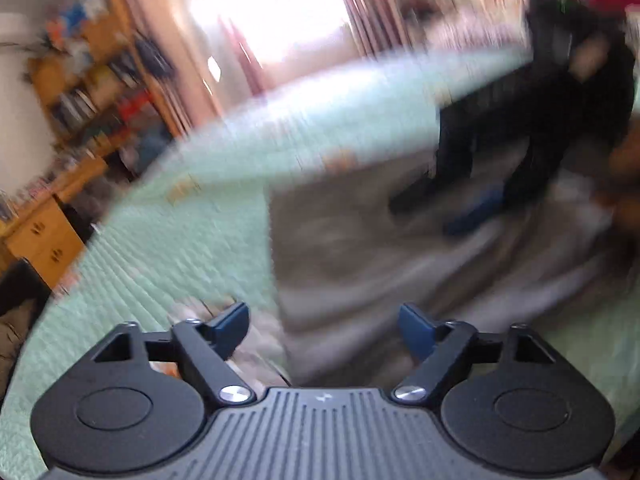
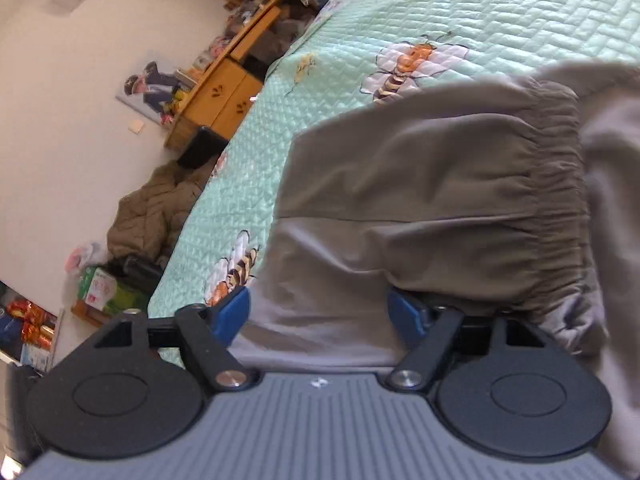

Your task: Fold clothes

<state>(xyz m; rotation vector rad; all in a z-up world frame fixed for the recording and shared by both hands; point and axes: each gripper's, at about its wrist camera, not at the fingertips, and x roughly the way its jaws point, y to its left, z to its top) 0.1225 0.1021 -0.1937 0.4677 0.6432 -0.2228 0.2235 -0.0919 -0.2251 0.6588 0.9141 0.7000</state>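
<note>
Grey trousers (image 2: 420, 184) lie on the bed, spread over a mint-green quilt (image 2: 460, 4) printed with bees. In the right wrist view the elastic waistband (image 2: 560, 208) runs down the right side of the garment, gathered into fine pleats, and one layer of cloth is folded over a paler layer beneath it. The right tool (image 2: 320, 316) is released, its two blue fingertips (image 2: 236, 312) spread wide. The cloth lies between and just ahead of them, and a fold of the darker layer drapes over the right-hand tip; nothing is pinched.

The left wrist view is heavily blurred. The left tool (image 1: 322, 328) is also released, with its blue fingertips (image 1: 416, 330) wide apart and nothing between them. The trousers (image 1: 400, 264) show ahead of it as a grey shape on the quilt (image 1: 160, 240). Farther off, on the right, the other tool appears as a dark blurred form with a blue tip, down at the cloth.

Beyond the bed stand a wooden desk (image 2: 224, 92) and cluttered shelves (image 1: 92, 80), with a bright window behind pink curtains (image 1: 280, 8). A brown padded jacket (image 2: 156, 208) lies heaped on the floor beside the bed.
</note>
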